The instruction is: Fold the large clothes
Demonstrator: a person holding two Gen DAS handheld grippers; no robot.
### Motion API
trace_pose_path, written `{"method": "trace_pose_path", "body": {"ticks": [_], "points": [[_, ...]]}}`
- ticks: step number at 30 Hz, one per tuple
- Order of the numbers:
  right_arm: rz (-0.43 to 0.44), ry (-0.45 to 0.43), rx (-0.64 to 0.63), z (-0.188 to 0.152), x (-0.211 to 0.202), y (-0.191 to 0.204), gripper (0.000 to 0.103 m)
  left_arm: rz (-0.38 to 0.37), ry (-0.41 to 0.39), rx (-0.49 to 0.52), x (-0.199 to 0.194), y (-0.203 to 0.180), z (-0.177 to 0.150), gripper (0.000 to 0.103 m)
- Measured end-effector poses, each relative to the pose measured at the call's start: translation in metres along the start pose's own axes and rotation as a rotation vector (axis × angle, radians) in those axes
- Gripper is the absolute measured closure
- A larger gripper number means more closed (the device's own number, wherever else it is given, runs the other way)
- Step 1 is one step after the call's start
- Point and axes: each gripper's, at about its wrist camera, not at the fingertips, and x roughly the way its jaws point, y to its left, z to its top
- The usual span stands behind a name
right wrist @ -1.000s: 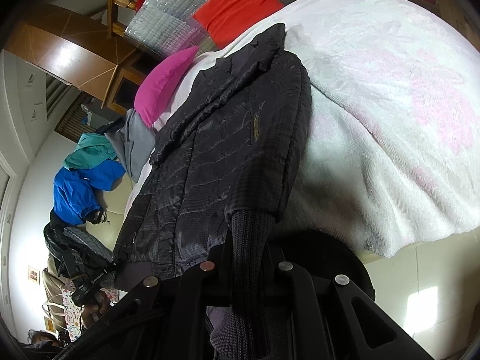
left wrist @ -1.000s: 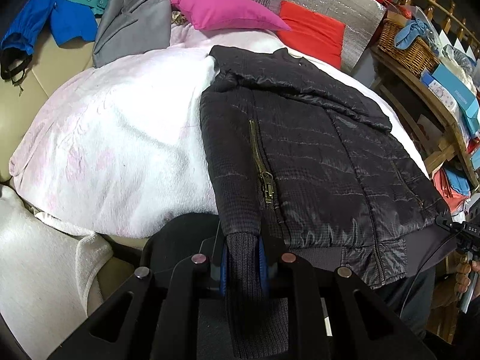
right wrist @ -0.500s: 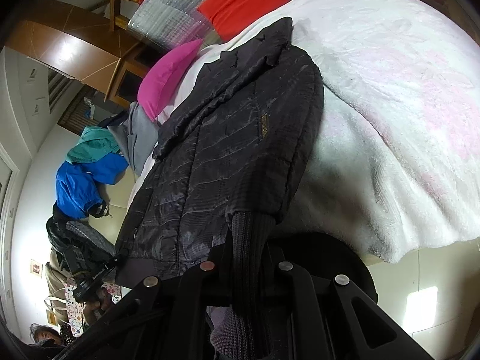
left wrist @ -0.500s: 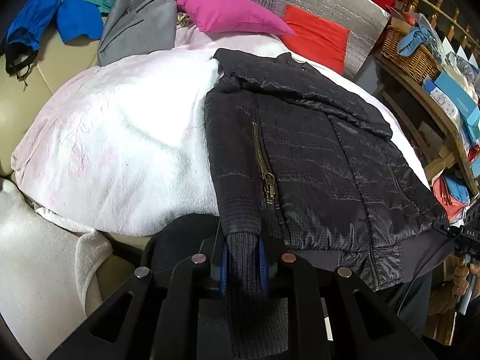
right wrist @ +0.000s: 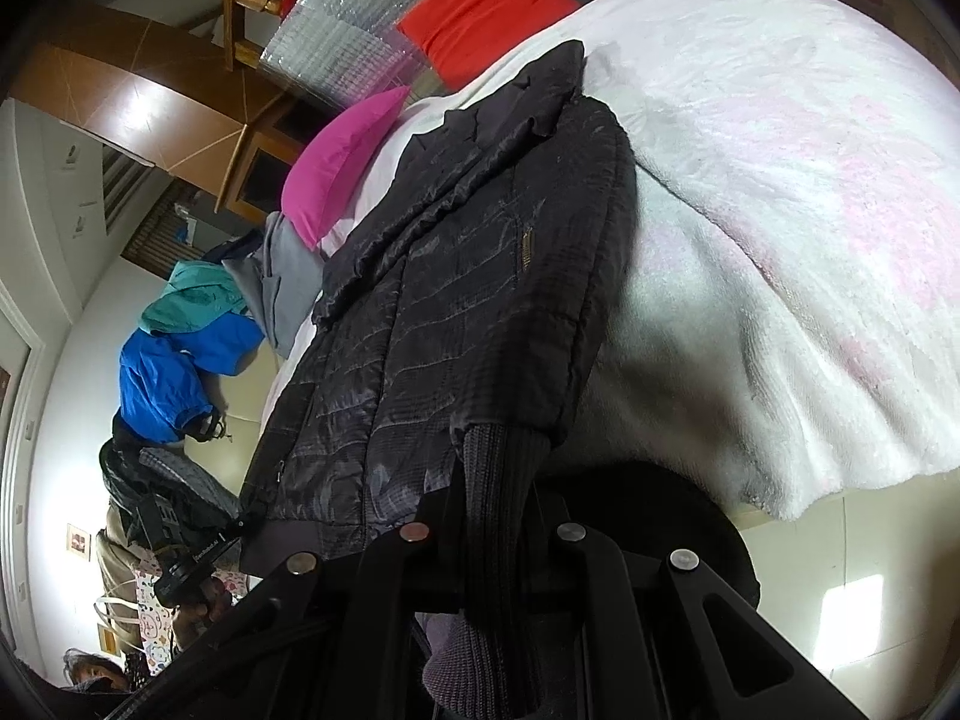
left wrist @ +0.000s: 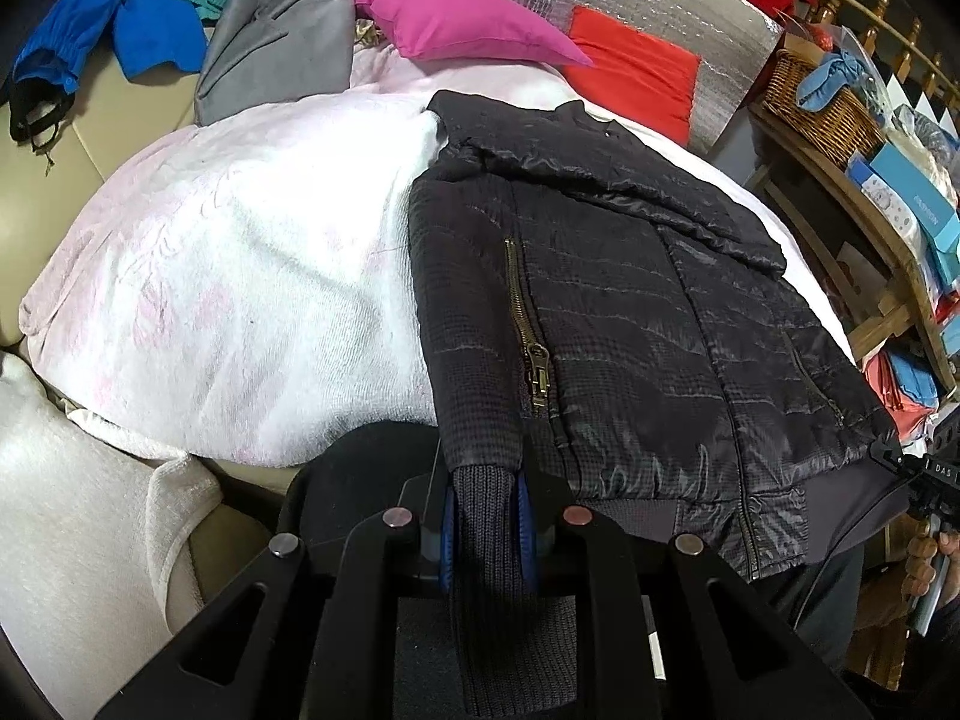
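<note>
A black quilted jacket point(left wrist: 630, 330) lies front up on a white and pink blanket point(left wrist: 240, 276), collar far, hem near. My left gripper point(left wrist: 486, 516) is shut on the knit cuff point(left wrist: 486, 492) of the jacket's left sleeve, which lies folded along the body. In the right wrist view the jacket point(right wrist: 456, 312) lies on the same blanket point(right wrist: 780, 240). My right gripper point(right wrist: 498, 516) is shut on the other sleeve's knit cuff point(right wrist: 498, 468). The right gripper also shows at the far right of the left wrist view point(left wrist: 924, 474).
A magenta pillow point(left wrist: 462, 24), a red cushion point(left wrist: 630, 78) and a grey garment point(left wrist: 276, 48) lie at the far end. Blue and teal clothes point(left wrist: 120, 18) lie at far left. A wooden shelf with a wicker basket point(left wrist: 822, 102) stands at right.
Both grippers have kept their hold on the cuffs. The jacket has slid a little lower and nearer in both views as the grippers shifted slightly.
</note>
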Motion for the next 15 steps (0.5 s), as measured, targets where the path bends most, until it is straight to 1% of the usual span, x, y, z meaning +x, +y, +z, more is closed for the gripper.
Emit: {"method": "trace_pose_path", "body": {"ticks": [4, 15], "points": [[-0.004, -0.001, 0.002, 0.0007, 0.0012, -0.0001, 0.091, -0.012, 0.009, -0.012, 0.0030, 0.0040, 0.0004, 0.085], [-0.006, -0.005, 0.010, -0.0008, 0.0024, 0.0003, 0.091, -0.013, 0.024, -0.007, 0.0049, 0.0017, 0.0041, 0.085]]}}
